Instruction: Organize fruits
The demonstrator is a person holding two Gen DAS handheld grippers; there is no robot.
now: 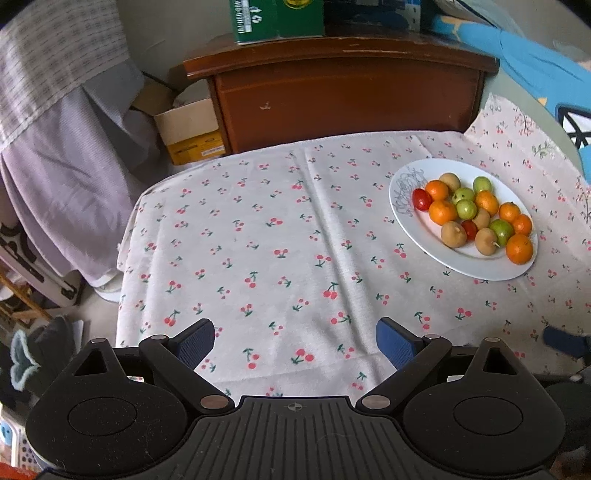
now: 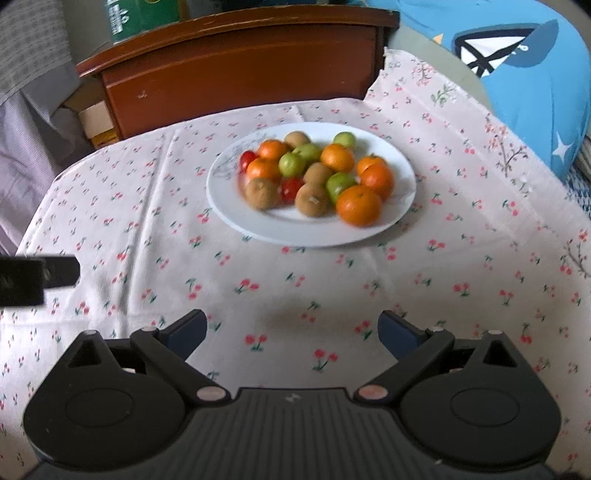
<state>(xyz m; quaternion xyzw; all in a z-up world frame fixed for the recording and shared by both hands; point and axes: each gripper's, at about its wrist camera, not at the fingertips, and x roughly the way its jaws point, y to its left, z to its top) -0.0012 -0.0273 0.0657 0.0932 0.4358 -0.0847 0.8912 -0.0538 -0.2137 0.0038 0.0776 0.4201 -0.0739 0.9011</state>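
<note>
Left wrist view first: my left gripper (image 1: pixel 295 341) hangs over the cherry-print tablecloth (image 1: pixel 258 240), its blue ribbed pads spread wide apart with nothing between them. The cloth is soft and creased, with one long fold running near to far down the middle. Far right sits a smooth white oval plate (image 1: pixel 413 236) with a grey sketched pattern on its left rim. Piled on it are glossy round oranges (image 1: pixel 442 212), matte brown kiwis (image 1: pixel 453 234), small green fruits (image 1: pixel 466 209) and shiny red tomatoes (image 1: pixel 422 199), all touching in one heap. Beyond the table I see a dark polished wooden cabinet (image 1: pixel 343 99) with a green carton (image 1: pixel 277 18) on top, and a cardboard box (image 1: pixel 190 129) to its left.

Right wrist view now: my right gripper (image 2: pixel 293 330) is also open, fingers well apart and empty, above the same cloth. The plate (image 2: pixel 236 210) lies straight ahead, centre far, slightly blurred. The biggest orange (image 2: pixel 359 205) sits at the near right of the pile, a fuzzy kiwi (image 2: pixel 262 192) near left. A blue cushion (image 2: pixel 517 74) fills the far right corner.
</note>
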